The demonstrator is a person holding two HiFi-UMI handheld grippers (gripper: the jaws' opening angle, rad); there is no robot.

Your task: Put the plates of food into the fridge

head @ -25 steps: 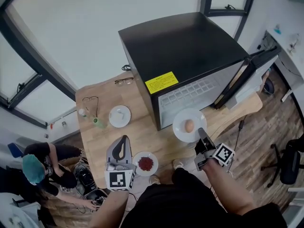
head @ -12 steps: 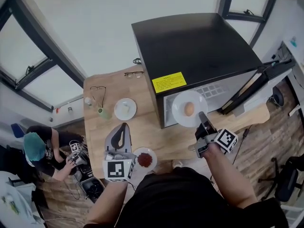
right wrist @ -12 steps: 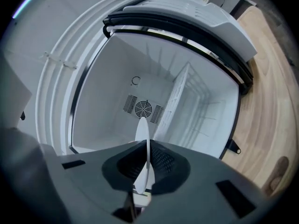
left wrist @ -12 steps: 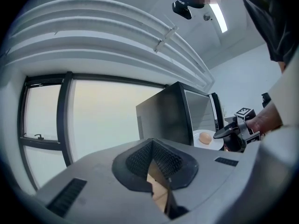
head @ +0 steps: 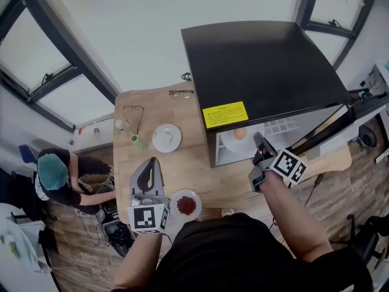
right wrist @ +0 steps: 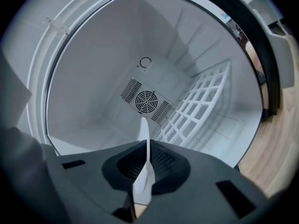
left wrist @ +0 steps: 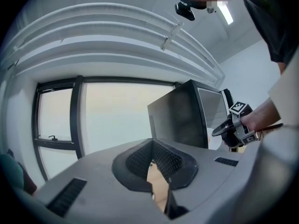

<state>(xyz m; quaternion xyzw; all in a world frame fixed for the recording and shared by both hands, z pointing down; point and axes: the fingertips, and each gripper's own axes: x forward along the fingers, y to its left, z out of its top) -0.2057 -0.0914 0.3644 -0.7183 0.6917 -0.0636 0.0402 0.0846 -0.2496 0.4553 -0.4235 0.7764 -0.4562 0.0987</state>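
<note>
Right tongs (head: 259, 141) pinching the near rim of the egg plate (head: 230, 143), which is partly inside the open fridge (head: 261, 66) at the desk's (head: 194, 169) far right corner. I grip at the rim so that the plate goes in ahead of the tongs while my hand stays outside the opening. I keep it face up, about level with the wire shelf (right wrist: 196, 106), so the egg (head: 240, 134) does not roll off. The plate is round and so has no long axis of its own. It reaches straight out from the jaws, its far rim pointing at the back wall with the fan grille (right wrist: 145, 101). Left tongs (head: 153, 163), jaws pressed nearly together on nothing, wait above the desk's near edge (kept low and clear of the fridge opening). Just beside them sits the plate of red food (head: 186, 205), and the plate of white food (head: 166, 137) lies toward the far edge. By my judgement both are yet to go in.
</note>
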